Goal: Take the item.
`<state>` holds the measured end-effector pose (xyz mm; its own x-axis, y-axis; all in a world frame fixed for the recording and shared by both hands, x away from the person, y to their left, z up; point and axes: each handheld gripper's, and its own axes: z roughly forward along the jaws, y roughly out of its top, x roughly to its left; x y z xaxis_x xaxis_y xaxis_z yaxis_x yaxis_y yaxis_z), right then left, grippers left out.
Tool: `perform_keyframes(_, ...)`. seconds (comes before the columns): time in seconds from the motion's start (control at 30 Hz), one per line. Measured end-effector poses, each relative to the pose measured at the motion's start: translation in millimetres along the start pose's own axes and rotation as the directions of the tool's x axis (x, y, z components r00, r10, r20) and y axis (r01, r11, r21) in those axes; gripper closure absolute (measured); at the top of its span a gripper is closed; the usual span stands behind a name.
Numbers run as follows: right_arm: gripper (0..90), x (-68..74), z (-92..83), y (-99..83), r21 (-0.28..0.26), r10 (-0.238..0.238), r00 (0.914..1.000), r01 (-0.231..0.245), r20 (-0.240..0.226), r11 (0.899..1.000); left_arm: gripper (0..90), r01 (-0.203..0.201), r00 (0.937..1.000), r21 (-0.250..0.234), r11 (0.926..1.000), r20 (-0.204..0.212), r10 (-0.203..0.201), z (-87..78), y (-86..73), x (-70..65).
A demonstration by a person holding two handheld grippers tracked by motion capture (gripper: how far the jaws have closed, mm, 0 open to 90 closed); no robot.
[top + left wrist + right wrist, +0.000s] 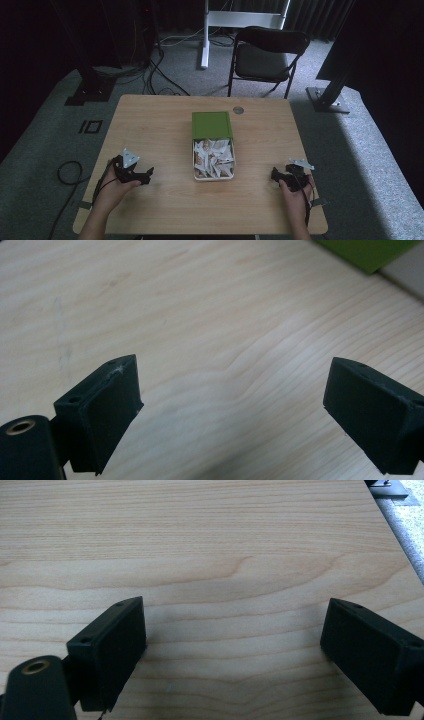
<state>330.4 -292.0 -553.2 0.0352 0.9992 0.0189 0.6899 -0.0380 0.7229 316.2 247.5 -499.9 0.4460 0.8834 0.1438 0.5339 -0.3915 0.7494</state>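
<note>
Your left tool and right tool both rest on the light wooden bench, jaws spread wide and empty. Between them, slightly farther ahead, sits the open green rectangular tin holding white paper packets.

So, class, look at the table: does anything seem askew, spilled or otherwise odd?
Nothing is spilled or damaged. The box sits mid-table with its green lid pushed back, so white packets show, all inside. The left claw and right claw rest open at either side, both apart from the box.
</note>
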Motion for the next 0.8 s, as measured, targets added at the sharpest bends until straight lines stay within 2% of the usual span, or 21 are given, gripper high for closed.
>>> perform_keyframes(0.1, 10.9, 0.0, 0.0, 0.0, 0.0, 0.0, 1.0, 0.0, 0.0, 1.0, 8.9, -0.013, 0.9999, -0.009, 0.9999, 0.003, 0.013, -0.5, 6.5, -2.7)
perform_keyframes(0.23, 10.9, 0.0, 0.0, 0.0, 0.0, 0.0, 1.0, 0.0, 0.0, 1.0, 8.9, -0.043, 0.9989, -0.038, 0.9983, 0.018, 0.044, -1.9, 24.0, -9.1)
perform_keyframes(0.37, 10.9, 0.0, 0.0, 0.0, 0.0, 0.0, 1.0, 0.0, 0.0, 1.0, 8.9, -0.055, 0.9981, -0.058, 0.9968, 0.023, 0.056, -2.6, 33.9, -12.9)
perform_keyframes(0.5, 11.0, 0.0, 0.0, 0.0, 0.0, 0.0, 1.0, 0.0, -0.001, 1.0, 8.9, -0.08, 0.9951, -0.079, 0.9936, 0.052, 0.084, -3.0, 48.4, -21.7)
perform_keyframes(0.57, 11.0, -0.2, 0.1, 0.1, 0.0, -0.002, 1.0, 0.002, -0.003, 1.0, 8.9, -0.093, 0.9939, -0.088, 0.9918, 0.052, 0.097, -3.5, 54.0, -24.6)
perform_keyframes(0.8, 11.0, -0.6, 0.3, 0.3, 0.0, -0.007, 1.0, 0.007, -0.006, 1.0, 8.9, -0.104, 0.9896, -0.119, 0.9873, 0.086, 0.115, -5.0, 70.1, -34.6)
